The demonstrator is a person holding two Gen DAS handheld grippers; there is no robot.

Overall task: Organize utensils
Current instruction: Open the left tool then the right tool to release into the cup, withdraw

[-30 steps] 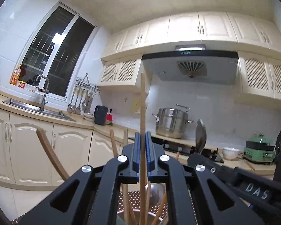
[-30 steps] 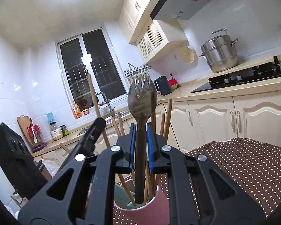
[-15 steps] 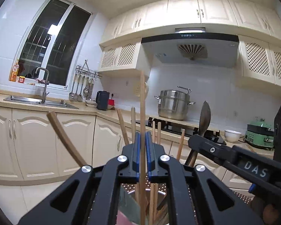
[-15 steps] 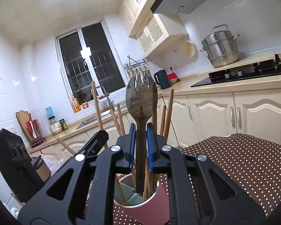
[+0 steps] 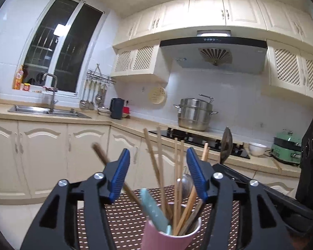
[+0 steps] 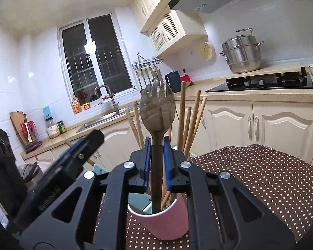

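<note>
left tool [image 5: 158,177] just opened, chopsticks [image 5: 178,170] loose in pink cup [image 5: 169,238] | right tool [image 6: 157,162] squeezes spork [image 6: 157,112] to lower it in

Both wrist views close, level, sharing pink cup [image 5: 169,237] [image 6: 164,223].

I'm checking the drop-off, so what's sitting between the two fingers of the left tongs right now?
In the left wrist view, the left tongs, jaws just opened, grip nothing; wooden chopsticks stand between the fingers, in the pink cup.
</note>
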